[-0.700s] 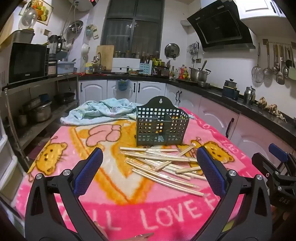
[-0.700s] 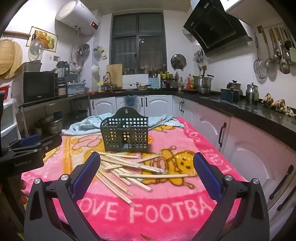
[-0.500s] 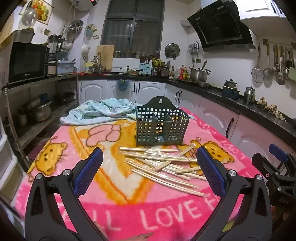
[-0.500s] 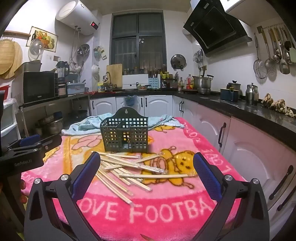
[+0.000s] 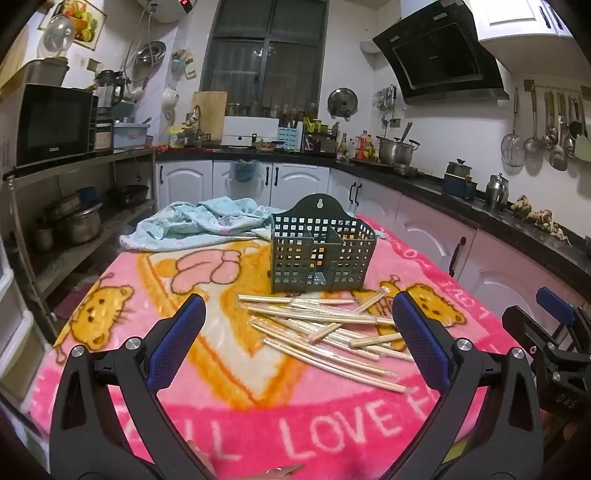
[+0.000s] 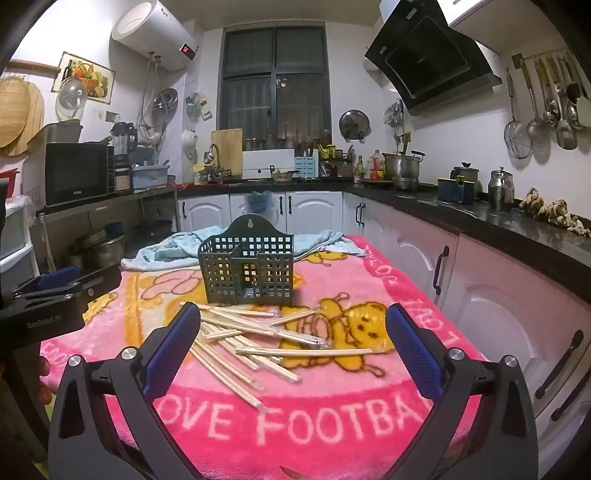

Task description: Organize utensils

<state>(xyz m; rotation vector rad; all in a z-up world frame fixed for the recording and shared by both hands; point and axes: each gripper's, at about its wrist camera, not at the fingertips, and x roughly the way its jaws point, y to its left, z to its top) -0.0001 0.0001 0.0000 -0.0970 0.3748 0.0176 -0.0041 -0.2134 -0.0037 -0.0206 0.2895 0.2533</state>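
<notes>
Your left hand-held gripper (image 5: 297, 328) and right hand-held gripper (image 6: 291, 341): jaws wide, empty, angled slightly down; chopsticks (image 5: 325, 328): pale, scattered loose before the green basket (image 5: 319, 251)

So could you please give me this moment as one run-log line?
stage: pre-grasp | left gripper: open, empty | right gripper: open, empty | chopsticks: loose pile on blanket | holder: upright, behind pile

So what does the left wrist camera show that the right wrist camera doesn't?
Only the left wrist view shows the right gripper at its right edge. Only the right wrist view shows the whole white water heater and the left gripper at its left edge. Both show the green utensil basket, empty, the loose chopsticks in front of it, the pink blanket, and wide-open jaws.
</notes>
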